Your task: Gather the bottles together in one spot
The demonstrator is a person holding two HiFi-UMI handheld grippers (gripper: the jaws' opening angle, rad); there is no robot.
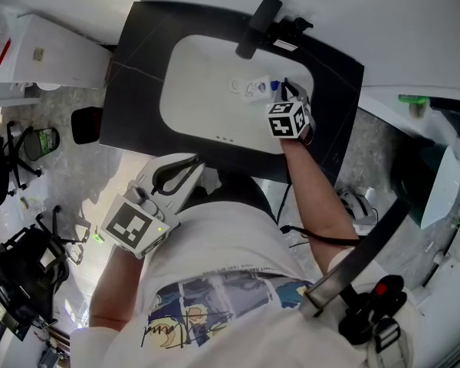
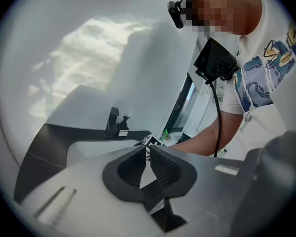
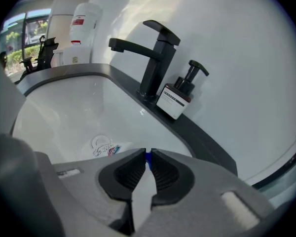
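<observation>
Left gripper [image 1: 185,167] sits shut and empty by the belly, 7 o'clock. Right gripper [image 3: 147,154] is pinched on the blue cap of the little bottle [image 1: 258,88] over the sink [image 1: 185,67], 1 o'clock. Looks like the carry step; next, I'd guess, set it upright beside the pump bottle [image 3: 179,97].

No wording reads clearly. The soap pump's [image 3: 180,95] white label carries dark lines of print too small to make out. The bottle [image 3: 112,150] in the sink [image 3: 64,112] shows a red-and-blue label, possibly a brand mark. Cursive script on the T-shirt [image 1: 169,332] is illegible.
</observation>
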